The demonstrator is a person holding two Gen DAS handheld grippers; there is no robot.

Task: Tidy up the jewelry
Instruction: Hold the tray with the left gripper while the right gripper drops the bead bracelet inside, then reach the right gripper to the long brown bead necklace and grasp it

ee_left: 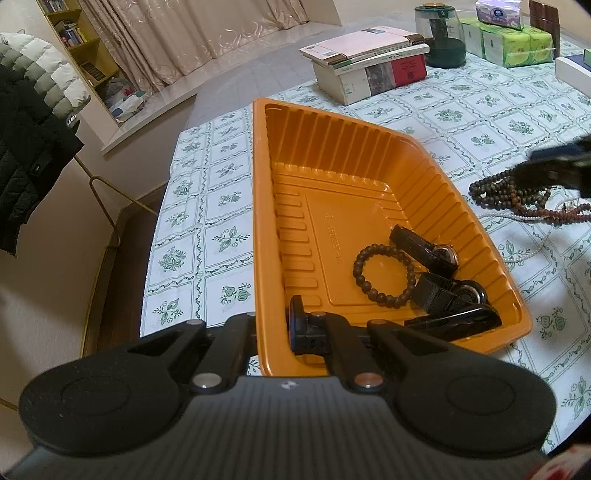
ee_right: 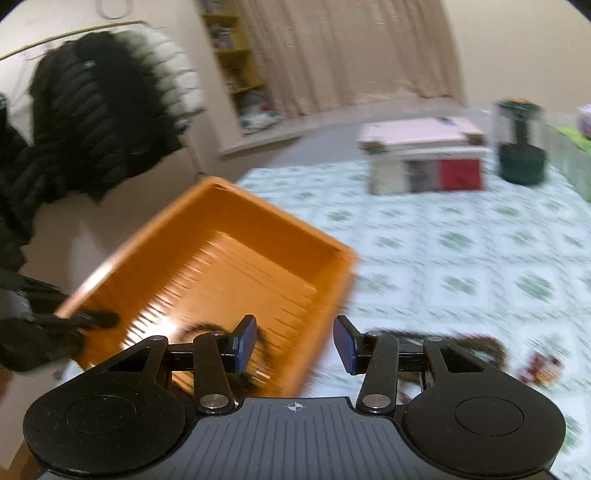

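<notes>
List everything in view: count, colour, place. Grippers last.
tray: 1, orange, near table edge
bead bracelet: 1, dark, in tray
watches: about 3, black, in tray beside bracelet
bead strands: a dark brown heap plus a white strand, on cloth right of tray
tablecloth: 1, white with green print
books: stack, far side
jar: 1, dark green, behind books
tissue packs: several, green and white, far right
jackets: black and white, on rack
left gripper: shut on tray's near wall
right gripper: open, nothing between pads, above tray's edge

Embossed digits on the orange tray (ee_left: 369, 177) stay illegible.
</notes>
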